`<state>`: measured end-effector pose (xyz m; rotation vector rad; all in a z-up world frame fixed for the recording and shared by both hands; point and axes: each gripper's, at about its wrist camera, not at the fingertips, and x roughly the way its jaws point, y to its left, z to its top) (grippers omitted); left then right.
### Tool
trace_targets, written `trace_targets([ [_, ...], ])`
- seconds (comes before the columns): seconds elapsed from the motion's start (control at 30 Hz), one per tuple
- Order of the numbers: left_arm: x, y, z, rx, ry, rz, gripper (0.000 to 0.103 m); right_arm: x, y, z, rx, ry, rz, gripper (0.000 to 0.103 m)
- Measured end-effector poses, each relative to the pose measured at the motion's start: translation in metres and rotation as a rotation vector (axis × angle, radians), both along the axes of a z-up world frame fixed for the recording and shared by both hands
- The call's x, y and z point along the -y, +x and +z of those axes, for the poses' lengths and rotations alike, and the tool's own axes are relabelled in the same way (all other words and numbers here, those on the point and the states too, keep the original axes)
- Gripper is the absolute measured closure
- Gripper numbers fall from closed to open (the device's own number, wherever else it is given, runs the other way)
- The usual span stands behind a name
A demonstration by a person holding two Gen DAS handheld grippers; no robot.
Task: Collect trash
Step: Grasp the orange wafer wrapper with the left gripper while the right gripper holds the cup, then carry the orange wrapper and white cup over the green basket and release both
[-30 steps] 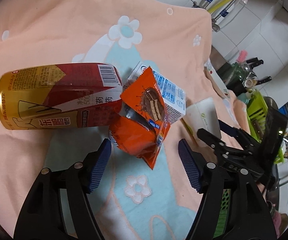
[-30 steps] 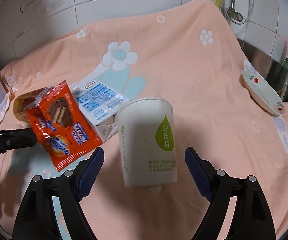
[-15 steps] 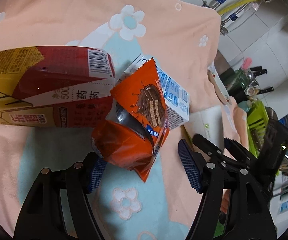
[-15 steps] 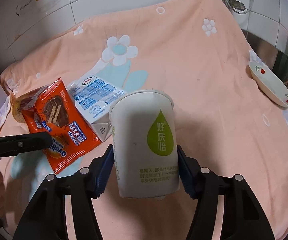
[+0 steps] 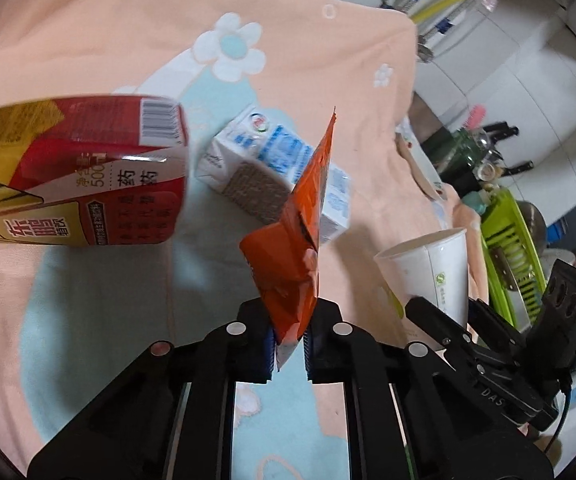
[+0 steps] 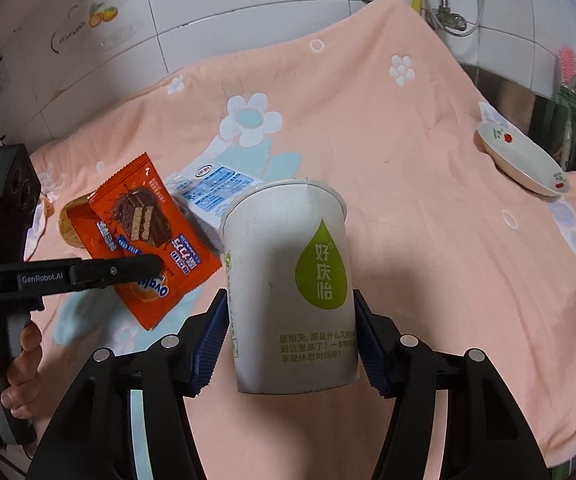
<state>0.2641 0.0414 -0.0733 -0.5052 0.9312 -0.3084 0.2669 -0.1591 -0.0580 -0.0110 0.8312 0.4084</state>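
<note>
Orange wrapper (image 5: 294,248) pinched at its lower corner in the left claw (image 5: 290,346), jaws nearly together on the foil, its upper part standing up edge-on ahead of the claw. Beyond it lies a milk carton (image 5: 247,168) on the peach cloth (image 5: 99,32); a bottle (image 5: 75,172) lies on its side ahead-left. Ahead-right, the paper cup (image 5: 436,276) in the right claw.

Right wrist view: the right claw (image 6: 292,340) clamps the cup (image 6: 292,288) by its sides, pads pressed on the wall, rim away from the camera. To the left, the left claw (image 6: 143,266) grips the wrapper (image 6: 147,236), with a hand (image 6: 3,364) on its handle. A saucer (image 6: 522,158) sits far ahead-right on the cloth (image 6: 428,200).
</note>
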Motion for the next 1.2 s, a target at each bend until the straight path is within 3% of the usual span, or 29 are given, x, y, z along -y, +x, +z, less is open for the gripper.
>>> trace_targets([
  [0.33,0.012,-0.034,0.023,0.056,0.018,-0.103,0.095,0.018,-0.055,0.016,0.036,0.038,-0.033,0.046],
  [0.7,0.057,-0.073,0.032,0.074,0.034,-0.259,0.095,0.053,-0.132,0.022,0.066,0.059,-0.128,0.046],
  [1.2,0.141,-0.122,0.039,0.101,0.051,-0.484,0.095,0.122,-0.231,-0.001,0.066,-0.045,-0.339,0.046],
])
